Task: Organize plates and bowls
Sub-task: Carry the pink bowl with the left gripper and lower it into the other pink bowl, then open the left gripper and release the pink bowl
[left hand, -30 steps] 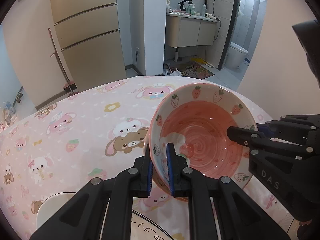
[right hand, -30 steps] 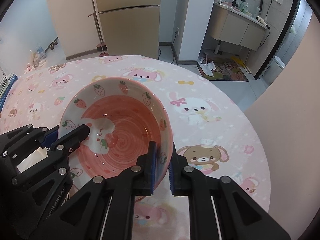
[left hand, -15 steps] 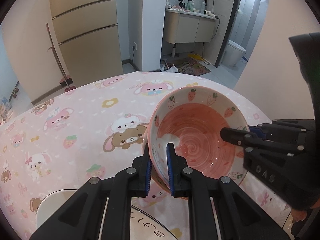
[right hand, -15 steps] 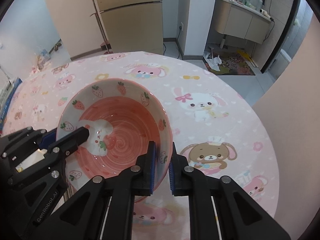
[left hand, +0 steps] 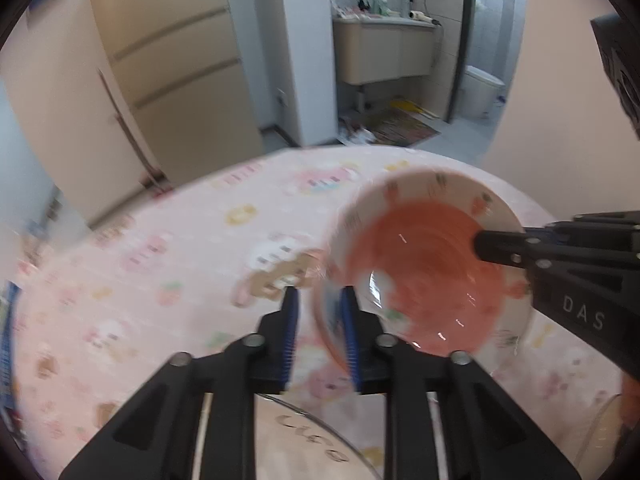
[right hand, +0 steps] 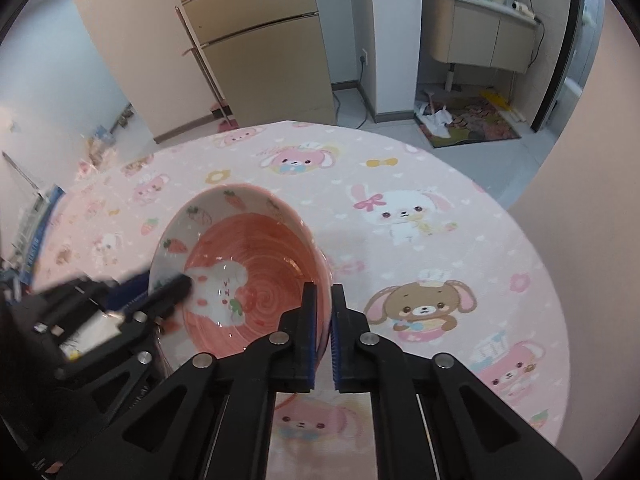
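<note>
A pink bowl (right hand: 256,264) with a strawberry rim and a rabbit picture inside is held tilted over the pink cartoon tablecloth (right hand: 440,240). My right gripper (right hand: 324,332) is shut on the bowl's near rim. In the left wrist view the bowl (left hand: 420,272) is blurred and the rim stands between the jaws of my left gripper (left hand: 319,332). Those jaws are opening, and a gap shows beside the left pad. From the right a finger (left hand: 504,248) of the right gripper reaches into the bowl. I cannot tell whether the bowl rests on anything.
A plate with dark lettering (left hand: 304,436) lies right under the left gripper. The round table's far edge (right hand: 400,136) drops to a tiled floor, with a fridge (right hand: 256,40) and a bathroom cabinet (right hand: 480,36) beyond. A beige wall (right hand: 592,200) stands close on the right.
The left jaws have spread apart from the bowl's rim, which they clamped before. The left view has turned blurred and the bowl sits further right in it. The right gripper still clamps the rim.
</note>
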